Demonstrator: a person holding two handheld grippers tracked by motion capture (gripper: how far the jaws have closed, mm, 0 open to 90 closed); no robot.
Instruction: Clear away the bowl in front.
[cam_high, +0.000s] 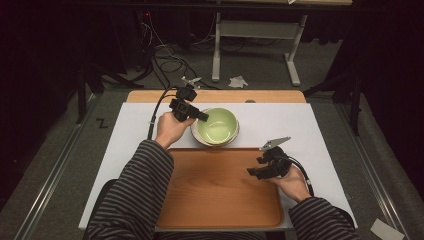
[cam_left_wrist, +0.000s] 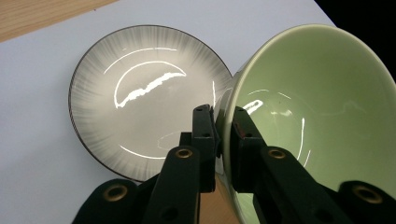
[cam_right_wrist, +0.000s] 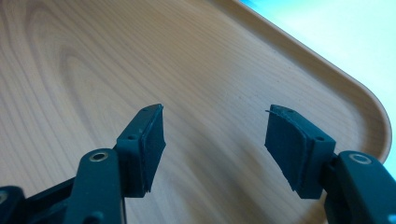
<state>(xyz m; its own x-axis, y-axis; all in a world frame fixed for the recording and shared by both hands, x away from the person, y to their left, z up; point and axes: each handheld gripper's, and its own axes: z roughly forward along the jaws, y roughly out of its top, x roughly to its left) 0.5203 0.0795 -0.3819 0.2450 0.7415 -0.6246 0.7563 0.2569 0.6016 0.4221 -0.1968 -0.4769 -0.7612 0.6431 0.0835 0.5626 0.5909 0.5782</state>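
Observation:
A pale green bowl (cam_high: 218, 125) hangs tilted just past the far edge of the wooden tray (cam_high: 210, 200). My left gripper (cam_high: 199, 116) is shut on the bowl's left rim, one jaw inside and one outside. In the left gripper view the green bowl (cam_left_wrist: 317, 107) is lifted off a grey streaked plate (cam_left_wrist: 140, 102) that lies on the white mat below it, with my left gripper (cam_left_wrist: 224, 130) clamped on the rim. My right gripper (cam_high: 256, 171) hovers open over the tray's right side. In the right gripper view my right gripper (cam_right_wrist: 215, 140) has nothing between its jaws above the tray (cam_right_wrist: 93, 70).
A white mat (cam_high: 140, 125) covers the table under the tray, and a wooden table edge (cam_high: 220, 96) shows at the back. Beyond the table stand a white frame leg (cam_high: 216, 50) and loose cables (cam_high: 165, 60) on the floor.

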